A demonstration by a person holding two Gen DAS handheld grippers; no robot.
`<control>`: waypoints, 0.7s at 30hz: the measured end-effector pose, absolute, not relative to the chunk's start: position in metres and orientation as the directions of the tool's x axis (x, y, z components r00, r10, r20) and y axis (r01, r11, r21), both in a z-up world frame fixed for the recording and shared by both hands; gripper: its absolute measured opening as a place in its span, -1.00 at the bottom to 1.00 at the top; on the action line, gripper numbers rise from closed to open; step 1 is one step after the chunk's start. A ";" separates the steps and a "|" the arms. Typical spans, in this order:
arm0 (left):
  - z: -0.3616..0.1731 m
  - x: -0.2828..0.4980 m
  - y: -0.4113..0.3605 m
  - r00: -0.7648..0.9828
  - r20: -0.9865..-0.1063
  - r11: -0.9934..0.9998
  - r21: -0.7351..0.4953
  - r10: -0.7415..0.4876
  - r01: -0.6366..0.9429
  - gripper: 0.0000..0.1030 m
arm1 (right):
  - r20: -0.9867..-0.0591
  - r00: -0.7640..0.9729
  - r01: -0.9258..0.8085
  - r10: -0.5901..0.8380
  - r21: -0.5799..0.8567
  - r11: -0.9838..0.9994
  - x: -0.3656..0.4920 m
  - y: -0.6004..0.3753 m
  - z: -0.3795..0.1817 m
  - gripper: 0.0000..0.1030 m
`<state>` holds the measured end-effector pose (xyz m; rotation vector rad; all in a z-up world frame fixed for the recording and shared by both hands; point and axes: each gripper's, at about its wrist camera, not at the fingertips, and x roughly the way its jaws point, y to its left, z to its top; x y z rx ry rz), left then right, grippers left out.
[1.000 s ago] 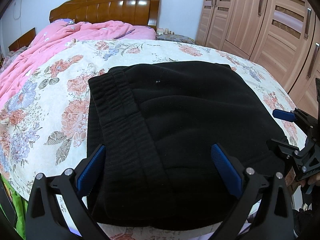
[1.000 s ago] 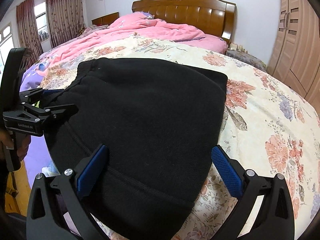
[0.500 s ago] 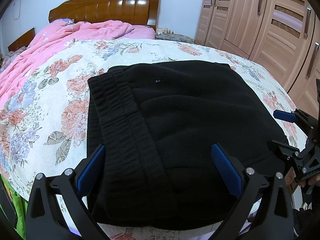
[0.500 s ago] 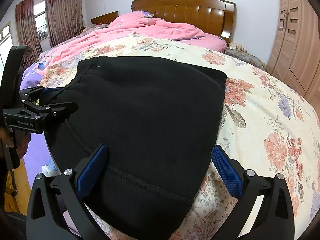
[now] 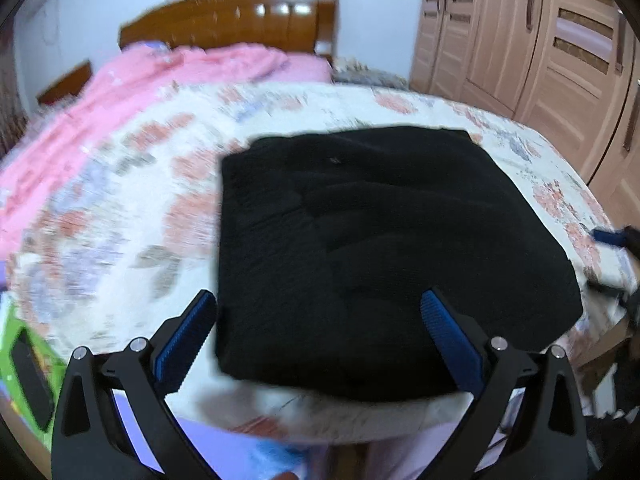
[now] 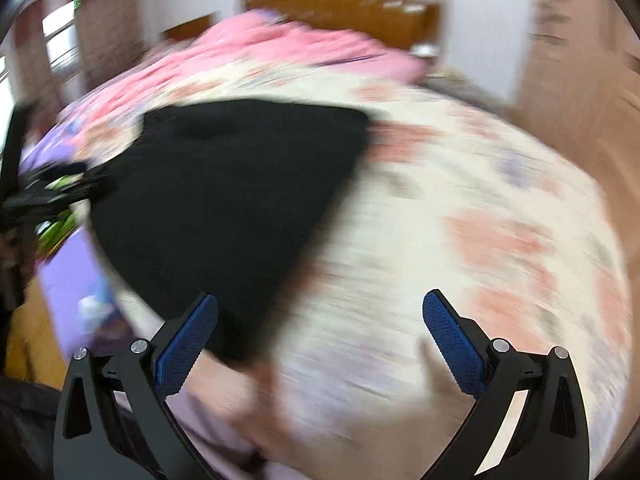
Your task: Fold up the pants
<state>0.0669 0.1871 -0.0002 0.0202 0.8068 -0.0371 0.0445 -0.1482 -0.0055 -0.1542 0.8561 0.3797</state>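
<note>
Both pairs of tongs have pulled back from the folded black fleece pants since half a second ago: then the blue pads straddled the near edge of the cloth, and now they sit off that edge while both views smear with motion. The left tongs hang over the near edge of the bed, jaws wide apart and empty, with the pants just ahead of them. The right tongs have swung off to the right, so the pants now lie to the left of their left pad and the floral cream bedspread fills the gap between the jaws, which are also spread and hold nothing.

The pants lie in 1 compact, roughly square stack near the foot of the bed, flat on the bedspread, edges fairly even, with the pink quilt well beyond. My reading is that the folding is done or very nearly so, and this retreat looks like letting go after the last fold rather than setting up another grasp. Blur hides finer creases, so I cannot tell how neat the top layer is.
</note>
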 end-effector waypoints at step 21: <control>0.025 -0.029 0.106 0.799 -0.578 0.985 0.136 0.166 -0.107 0.97 | -0.660 0.690 -0.436 0.299 -0.049 0.899 -0.064 -0.095 0.008 0.92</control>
